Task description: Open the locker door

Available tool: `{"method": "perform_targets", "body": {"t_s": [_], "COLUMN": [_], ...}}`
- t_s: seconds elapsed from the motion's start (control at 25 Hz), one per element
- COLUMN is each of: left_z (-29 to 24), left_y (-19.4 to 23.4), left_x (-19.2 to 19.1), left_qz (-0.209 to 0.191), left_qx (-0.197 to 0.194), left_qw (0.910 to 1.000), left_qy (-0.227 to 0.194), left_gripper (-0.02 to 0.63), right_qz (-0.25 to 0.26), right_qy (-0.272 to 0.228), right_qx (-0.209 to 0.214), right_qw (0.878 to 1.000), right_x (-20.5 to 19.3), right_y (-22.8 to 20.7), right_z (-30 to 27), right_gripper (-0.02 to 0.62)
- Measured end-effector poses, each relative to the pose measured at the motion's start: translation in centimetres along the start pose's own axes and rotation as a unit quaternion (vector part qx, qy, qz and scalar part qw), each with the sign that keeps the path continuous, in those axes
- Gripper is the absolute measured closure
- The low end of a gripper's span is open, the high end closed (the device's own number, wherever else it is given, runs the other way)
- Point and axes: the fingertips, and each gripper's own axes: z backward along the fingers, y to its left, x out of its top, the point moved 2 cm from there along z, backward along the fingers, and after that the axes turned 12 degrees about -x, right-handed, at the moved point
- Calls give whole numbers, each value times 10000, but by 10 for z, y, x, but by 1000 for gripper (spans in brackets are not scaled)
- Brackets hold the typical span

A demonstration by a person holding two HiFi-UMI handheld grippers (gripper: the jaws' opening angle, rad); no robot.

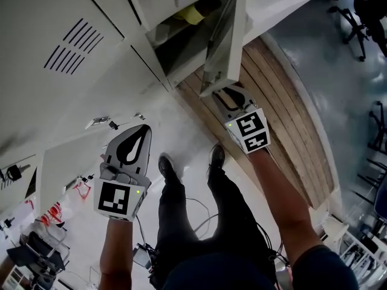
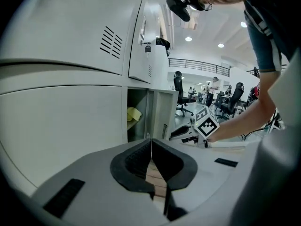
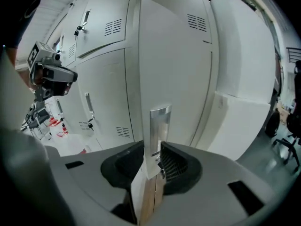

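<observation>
Two grippers flank the person's shoes point(image 1: 166, 167) in the head view. At 9 o'clock from the shoes, the left gripper point(image 1: 143, 132) hangs over the pale floor. Its jaws are pressed together on nothing, and its own view shows the pads meeting in a single line.

At 1 o'clock from the shoes, the right gripper point(image 1: 225, 95) reaches up to the locker door point(image 1: 225, 38). Its jaws are clenched on the door's free edge, just under the metal handle plate point(image 3: 159, 126), with one pad on each face of the door.

The door stands at 12 o'clock, swung out from the locker front above a strip of wooden planks point(image 1: 284, 119). Behind it, toward 11 o'clock, the open compartment point(image 1: 175, 44) shows a yellow object point(image 1: 195, 15) inside. The neighbouring lockers at 10 o'clock are closed, one with vent slots point(image 1: 72, 44). Farthest off, at 2 o'clock, office chairs point(image 1: 354, 17) stand on the grey floor.
</observation>
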Motion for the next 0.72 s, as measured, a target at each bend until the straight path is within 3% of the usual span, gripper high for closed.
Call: {"method": "perform_targets", "body": {"t_s": [0.56,0.72], "left_z": [-1,7], "left_y": [-28,-31], "left_x": [22,36], "left_qz": [-291,-469], "left_qx": [-180,-222], "left_qw": [9988,9983], "left_qy": [357,258], "left_gripper": [588,588], "right_qz": [-703,-1077], "right_qy": [610,766], "right_qx": [-886,-985], "right_qw": [9917,9863], "right_x": [-46,-50], "right_y": [-83,-96], "right_z": [43,49], "right_gripper": [520,528]}}
